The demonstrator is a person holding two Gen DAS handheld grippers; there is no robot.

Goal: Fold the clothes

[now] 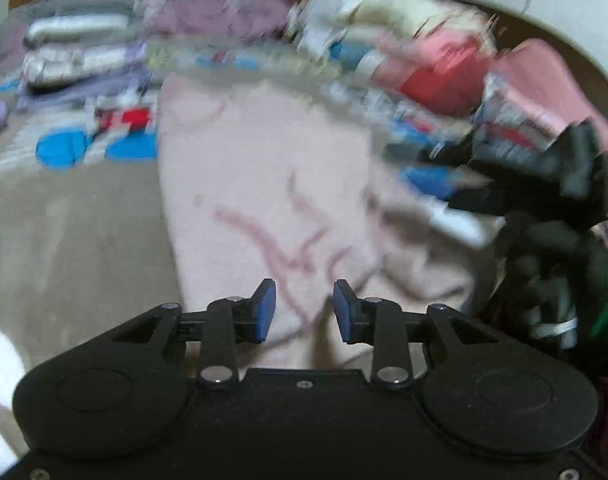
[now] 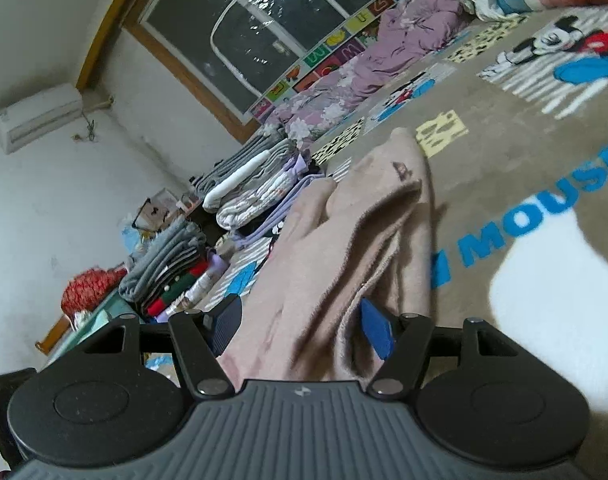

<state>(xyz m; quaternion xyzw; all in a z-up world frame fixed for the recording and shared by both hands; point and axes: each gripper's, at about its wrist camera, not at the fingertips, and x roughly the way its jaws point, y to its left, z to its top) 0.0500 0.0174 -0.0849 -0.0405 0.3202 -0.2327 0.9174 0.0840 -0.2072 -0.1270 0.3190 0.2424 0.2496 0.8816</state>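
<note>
– So where's the pink garment point(image 1: 264, 184)?
– Mid-frame on the bed point(image 1: 76, 224). The left tongs point(image 1: 304, 312) hover over it, spread and holding nothing.
– And the right tongs point(image 2: 300, 328)?
– Cloth bunches between them, probably lifted for a fold; whether they pinch it, I cannot tell. Only that view shows the folded stacks point(image 2: 256, 184), centre-left.

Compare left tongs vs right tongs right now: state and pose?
Left tongs: open with a narrow gap, nothing between the pads, hovering over the flat part of the pink garment. Right tongs: spread wider, with bunched folds of the pink garment running between the pads; whether they pinch it is unclear. The left view is motion-blurred and the right one is sharp. Both have blue pads and point at the same garment on the bed.
</note>
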